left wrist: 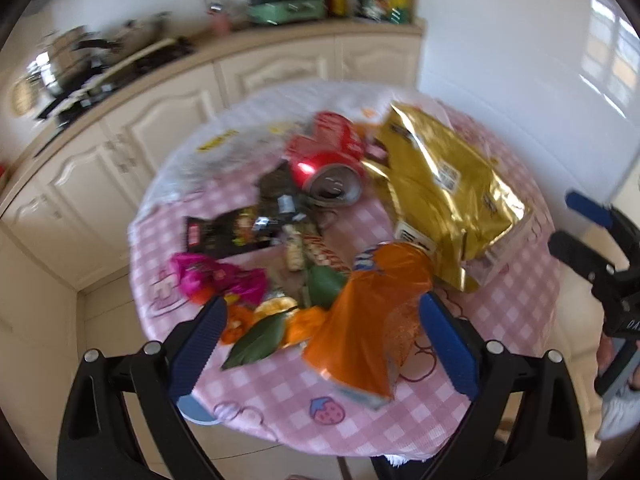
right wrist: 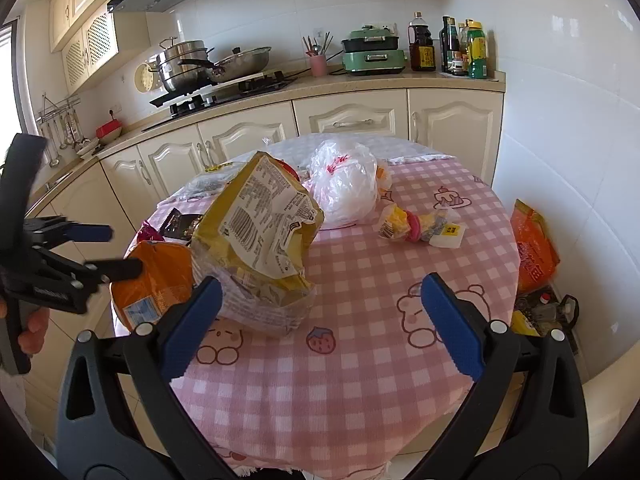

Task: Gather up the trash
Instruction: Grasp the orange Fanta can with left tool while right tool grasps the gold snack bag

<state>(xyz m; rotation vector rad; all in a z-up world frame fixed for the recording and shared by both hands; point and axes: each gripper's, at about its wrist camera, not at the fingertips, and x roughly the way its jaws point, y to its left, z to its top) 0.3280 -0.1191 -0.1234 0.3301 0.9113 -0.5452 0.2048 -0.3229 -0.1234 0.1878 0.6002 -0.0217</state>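
Both grippers [left wrist: 320,340] open above trash [left wrist: 372,312].

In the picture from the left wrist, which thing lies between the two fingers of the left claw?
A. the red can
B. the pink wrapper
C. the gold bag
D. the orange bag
D: the orange bag lies between the open left claw fingers, with the red can farther off.

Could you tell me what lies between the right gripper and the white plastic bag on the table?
Only bare pink checked tablecloth: in the right wrist view, nothing stands between the open right gripper and the white plastic bag.
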